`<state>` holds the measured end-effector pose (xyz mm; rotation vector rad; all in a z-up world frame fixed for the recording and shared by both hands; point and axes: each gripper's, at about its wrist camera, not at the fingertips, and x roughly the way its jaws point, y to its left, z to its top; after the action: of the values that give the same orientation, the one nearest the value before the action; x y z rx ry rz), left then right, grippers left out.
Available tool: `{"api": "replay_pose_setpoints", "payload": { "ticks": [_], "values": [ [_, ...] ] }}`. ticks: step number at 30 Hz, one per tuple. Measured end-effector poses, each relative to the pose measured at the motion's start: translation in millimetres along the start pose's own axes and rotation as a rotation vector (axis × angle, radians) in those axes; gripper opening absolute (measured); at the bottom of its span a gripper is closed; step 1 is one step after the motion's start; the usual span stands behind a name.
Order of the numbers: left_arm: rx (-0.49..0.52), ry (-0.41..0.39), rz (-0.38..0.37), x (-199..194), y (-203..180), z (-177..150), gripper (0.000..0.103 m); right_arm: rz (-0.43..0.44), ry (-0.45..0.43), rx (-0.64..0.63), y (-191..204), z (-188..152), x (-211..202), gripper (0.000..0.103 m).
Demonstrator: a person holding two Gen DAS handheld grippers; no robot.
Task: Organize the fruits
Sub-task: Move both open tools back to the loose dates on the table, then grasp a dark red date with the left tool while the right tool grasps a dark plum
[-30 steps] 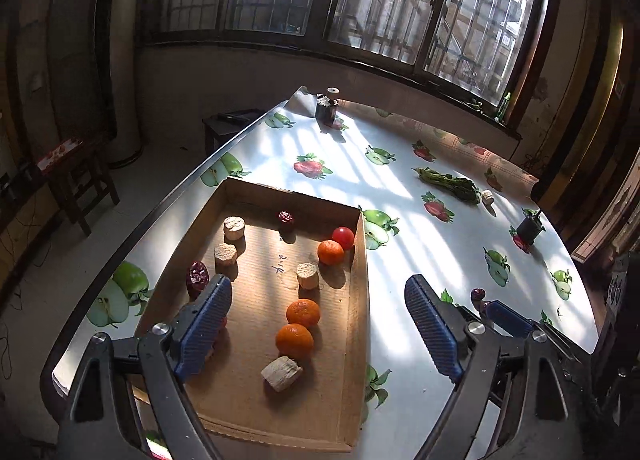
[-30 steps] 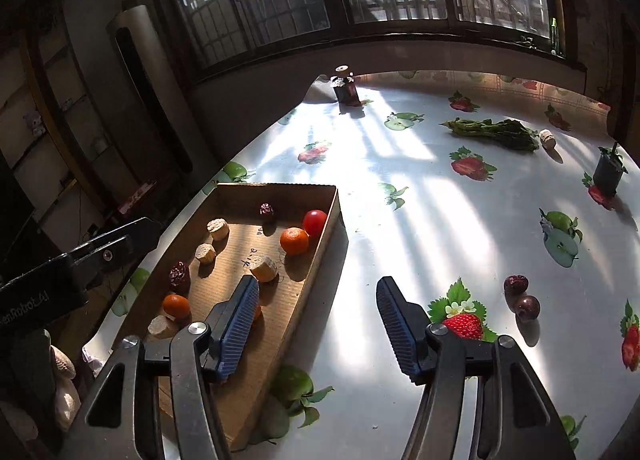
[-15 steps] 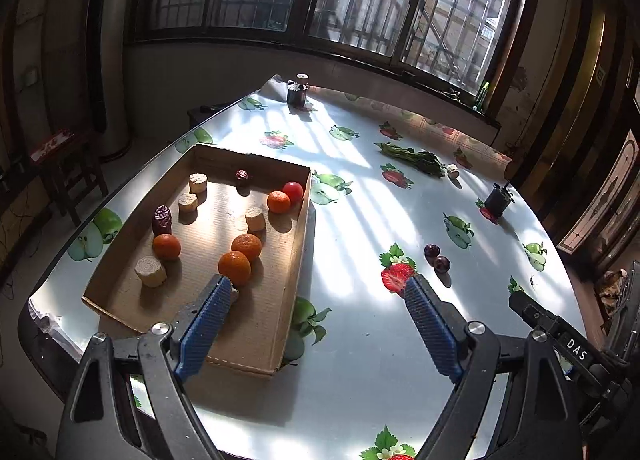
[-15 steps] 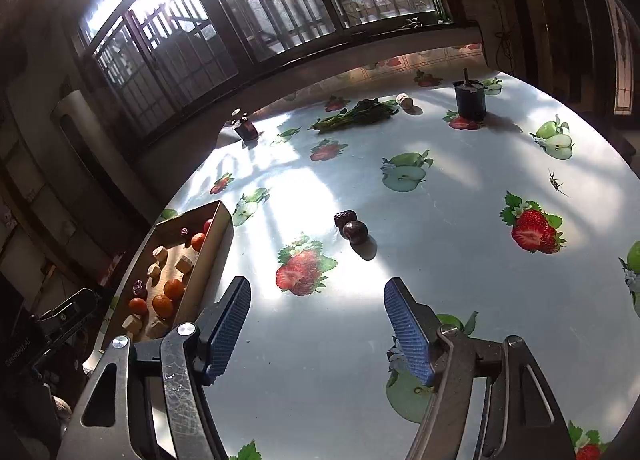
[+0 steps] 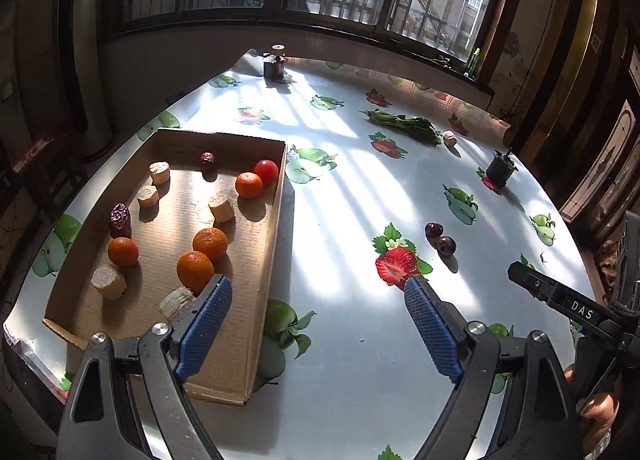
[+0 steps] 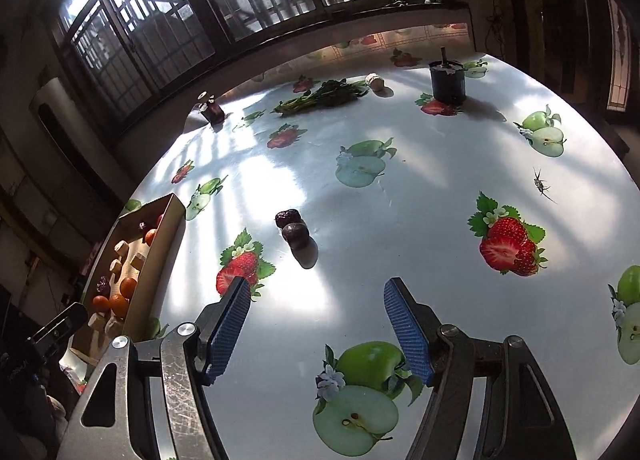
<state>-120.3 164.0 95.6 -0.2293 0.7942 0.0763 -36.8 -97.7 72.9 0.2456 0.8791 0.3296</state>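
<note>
Left tongs (image 5: pixel 316 296) spread wide, nothing between the blue pads, hanging over the near right edge of the shallow brown cardboard tray (image 5: pixel 276 227). Right tongs (image 6: pixel 316 300) likewise parted and empty, poised above the glossy fruit-print counter (image 6: pixel 420 187).

Just past the left pad: a pale ridged cylinder chunk (image 5: pixel 176 298), then two round oranges (image 5: pixel 195 267) side by side mid-tray. Third orange (image 5: pixel 123 251) and another pale chunk (image 5: pixel 108 282) toward the tray's left wall, wrinkled dark-red date (image 5: pixel 120 215) behind them. Deeper in: three more pale chunks, a fourth orange touching a small red tomato (image 5: pixel 266 169) against the right wall, a second small date at the far end.

Out on the open counter, ahead of the right tongs: two dark purple round fruits (image 6: pixel 295 235) touching, well apart from the tray. Farther still: green leafy bundle (image 6: pixel 324 95), black pot (image 6: pixel 447 81), small dark jar (image 6: pixel 212 109) by the window.
</note>
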Motion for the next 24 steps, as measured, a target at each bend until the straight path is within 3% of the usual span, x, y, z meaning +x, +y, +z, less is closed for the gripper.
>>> {"api": "replay_pose_setpoints", "payload": {
  "ticks": [2, 3, 4, 15, 17, 19, 21, 24],
  "values": [
    [0.021, 0.004, 0.007, 7.8, -2.5, 5.5, 0.080, -0.024, 0.038, -0.062, 8.4, 10.0, 20.0, 0.073],
    [0.022, 0.015, 0.001, 11.7, -2.1, 7.5, 0.065, -0.040, 0.043, -0.098, 13.7, 14.1, 30.7, 0.070],
    [0.017, 0.032, -0.009, 17.1, -1.5, 9.5, 0.059, -0.048, 0.048, -0.126, 18.0, 17.1, 40.5, 0.061],
    [0.013, 0.096, -0.050, 64.8, -15.6, 26.8, 0.059, -0.069, 0.097, -0.147, 23.8, 29.6, 113.3, 0.057],
    [0.015, 0.113, -0.072, 78.0, -23.4, 31.0, 0.059, -0.079, 0.088, -0.155, 25.3, 29.4, 113.0, 0.043],
    [0.029, 0.141, -0.080, 93.2, -35.3, 34.0, 0.059, -0.086, 0.083, -0.149, 23.6, 29.7, 110.5, 0.039],
    [0.048, 0.159, -0.101, 105.7, -47.6, 35.4, 0.059, -0.131, 0.050, -0.153, 22.5, 30.6, 99.3, 0.039],
    [0.079, 0.190, -0.113, 127.2, -64.7, 36.7, 0.059, -0.275, -0.012, -0.188, 17.2, 31.0, 80.9, 0.039]
  ]
}}
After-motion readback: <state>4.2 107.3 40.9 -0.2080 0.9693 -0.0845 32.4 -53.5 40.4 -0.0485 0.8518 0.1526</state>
